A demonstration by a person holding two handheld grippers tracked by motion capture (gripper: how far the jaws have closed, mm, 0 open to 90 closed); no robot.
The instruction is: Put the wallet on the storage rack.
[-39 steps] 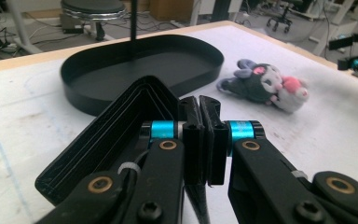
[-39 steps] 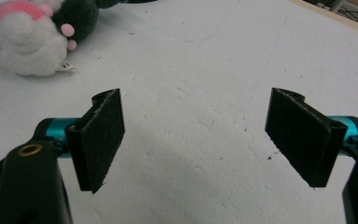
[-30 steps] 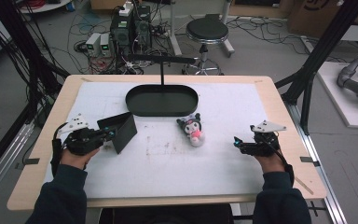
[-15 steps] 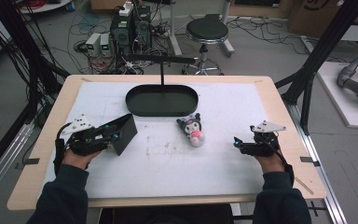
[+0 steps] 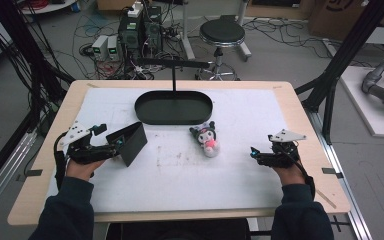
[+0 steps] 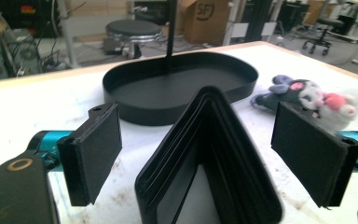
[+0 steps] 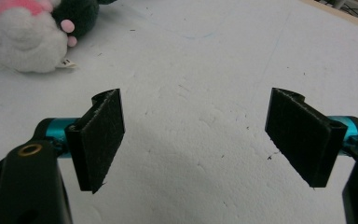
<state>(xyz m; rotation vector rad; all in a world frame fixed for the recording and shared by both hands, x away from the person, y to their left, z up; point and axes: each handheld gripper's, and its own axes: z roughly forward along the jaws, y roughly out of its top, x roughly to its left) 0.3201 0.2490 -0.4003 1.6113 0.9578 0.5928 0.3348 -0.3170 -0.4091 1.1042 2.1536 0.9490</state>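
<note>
Black leather bifold wallet (image 5: pixel 128 143) stands tent-like on white mat, near front-left of black oval tray (image 5: pixel 174 107) w/ post. Left gripper (image 5: pixel 111 146) jaws just opened wide; wallet btwn them, untouched. Right gripper (image 5: pixel 254 154) jaws apart, empty, front-right of tray, near plush toy (image 5: pixel 206 139).

The table's (image 5: pixel 290 107) middle is blocked by the oval tray (image 5: pixel 174 108) with its upright post and by the plush toy (image 5: pixel 206 139); its near edge is left passable. A standing wallet (image 5: pixel 130 142) obstructs the left side.
</note>
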